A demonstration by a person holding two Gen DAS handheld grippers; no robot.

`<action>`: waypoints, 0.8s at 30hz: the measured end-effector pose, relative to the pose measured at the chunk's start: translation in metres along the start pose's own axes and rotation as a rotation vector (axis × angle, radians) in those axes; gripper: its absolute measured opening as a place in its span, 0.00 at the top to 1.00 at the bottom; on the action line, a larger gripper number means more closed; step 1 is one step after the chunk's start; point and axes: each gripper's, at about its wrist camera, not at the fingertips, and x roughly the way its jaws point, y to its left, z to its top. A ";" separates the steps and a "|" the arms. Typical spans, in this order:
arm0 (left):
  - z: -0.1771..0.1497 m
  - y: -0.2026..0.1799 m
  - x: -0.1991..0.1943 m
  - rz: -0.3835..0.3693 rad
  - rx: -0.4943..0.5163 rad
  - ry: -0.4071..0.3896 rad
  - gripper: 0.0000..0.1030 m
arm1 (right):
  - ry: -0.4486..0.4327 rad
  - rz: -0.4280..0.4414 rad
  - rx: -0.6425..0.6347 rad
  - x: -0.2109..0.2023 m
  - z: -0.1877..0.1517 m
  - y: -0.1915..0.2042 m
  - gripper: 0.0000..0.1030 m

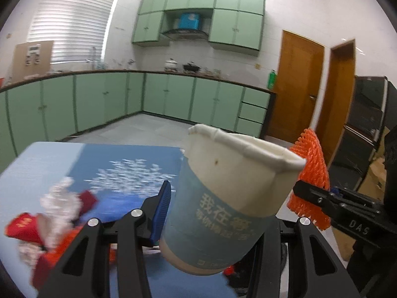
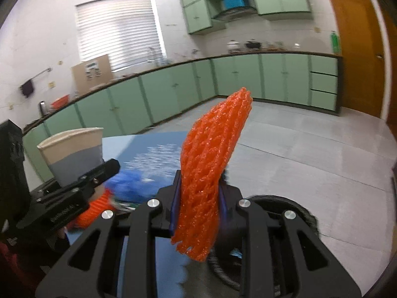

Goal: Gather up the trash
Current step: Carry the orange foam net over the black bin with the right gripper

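Observation:
My left gripper (image 1: 223,213) is shut on a crushed paper cup (image 1: 230,193), white with a blue-grey printed band, held tilted above the blue table (image 1: 129,156). My right gripper (image 2: 198,198) is shut on an orange foam net sleeve (image 2: 211,173) that stands up between its blue pads. The sleeve also shows at the right of the left wrist view (image 1: 310,173), and the cup at the left of the right wrist view (image 2: 74,154). More trash lies on the table: red wrappers and white crumpled paper (image 1: 49,213) and another orange net (image 2: 96,208).
The table wears a blue cloth with a white tree print. A black round bin rim (image 2: 285,203) sits low beside the right gripper. Green kitchen cabinets (image 1: 148,94), wooden doors (image 1: 297,84) and a dark shelf (image 1: 367,114) ring the grey floor.

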 end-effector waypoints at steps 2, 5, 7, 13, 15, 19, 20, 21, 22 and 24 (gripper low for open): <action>-0.003 -0.014 0.014 -0.024 0.012 0.015 0.56 | 0.012 -0.029 0.023 0.004 -0.007 -0.020 0.76; -0.010 -0.034 0.038 -0.052 0.030 0.047 0.56 | 0.033 -0.065 0.047 0.014 -0.016 -0.043 0.76; -0.016 -0.043 0.052 -0.066 0.035 0.071 0.56 | 0.054 -0.088 0.062 0.022 -0.024 -0.061 0.76; -0.027 -0.058 0.098 -0.091 0.043 0.145 0.56 | 0.119 -0.137 0.097 0.053 -0.043 -0.096 0.76; -0.031 -0.064 0.111 -0.098 0.045 0.165 0.56 | 0.140 -0.145 0.101 0.066 -0.047 -0.105 0.74; -0.034 -0.076 0.134 -0.120 0.052 0.197 0.55 | 0.177 -0.160 0.111 0.087 -0.051 -0.119 0.67; -0.034 -0.078 0.137 -0.123 0.056 0.203 0.53 | 0.185 -0.167 0.114 0.091 -0.053 -0.122 0.58; -0.034 -0.080 0.140 -0.126 0.059 0.208 0.50 | 0.190 -0.176 0.117 0.094 -0.054 -0.126 0.52; -0.034 -0.081 0.142 -0.131 0.059 0.210 0.41 | 0.192 -0.185 0.119 0.096 -0.056 -0.129 0.49; -0.035 -0.081 0.142 -0.132 0.058 0.204 0.35 | 0.196 -0.199 0.122 0.100 -0.058 -0.134 0.40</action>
